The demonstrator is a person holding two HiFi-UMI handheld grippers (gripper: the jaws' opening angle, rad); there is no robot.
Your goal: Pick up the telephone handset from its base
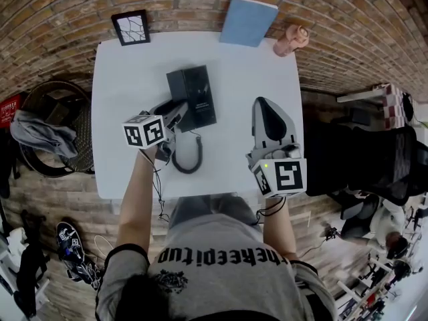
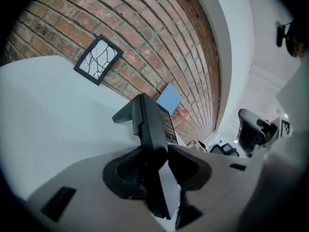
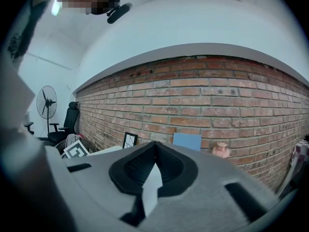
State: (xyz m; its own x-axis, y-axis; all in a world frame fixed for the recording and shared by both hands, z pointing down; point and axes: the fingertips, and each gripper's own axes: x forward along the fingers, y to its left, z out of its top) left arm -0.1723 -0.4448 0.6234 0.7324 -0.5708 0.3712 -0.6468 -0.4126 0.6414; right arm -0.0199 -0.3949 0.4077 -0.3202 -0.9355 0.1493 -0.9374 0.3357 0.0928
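A black telephone base (image 1: 195, 93) stands in the middle of the white table (image 1: 254, 65). Its black handset (image 1: 172, 111) lies along the base's left side, and a coiled cord (image 1: 190, 158) loops toward the front edge. My left gripper (image 1: 172, 118) sits over the handset. In the left gripper view the handset (image 2: 147, 129) stands between the wide jaws of this gripper (image 2: 157, 166), with a sliver of white showing beside the right pad. The keypad of the base (image 2: 169, 125) shows just behind. My right gripper (image 1: 262, 105) hovers over the table's right part, jaws together, holding nothing (image 3: 154, 146).
A small framed picture (image 1: 131, 27), a blue book (image 1: 248, 21) and a pink figure (image 1: 291, 40) line the brick wall at the table's far edge. A round fan with cloth (image 1: 50, 129) lies left of the table, and dark furniture (image 1: 374, 159) stands to the right.
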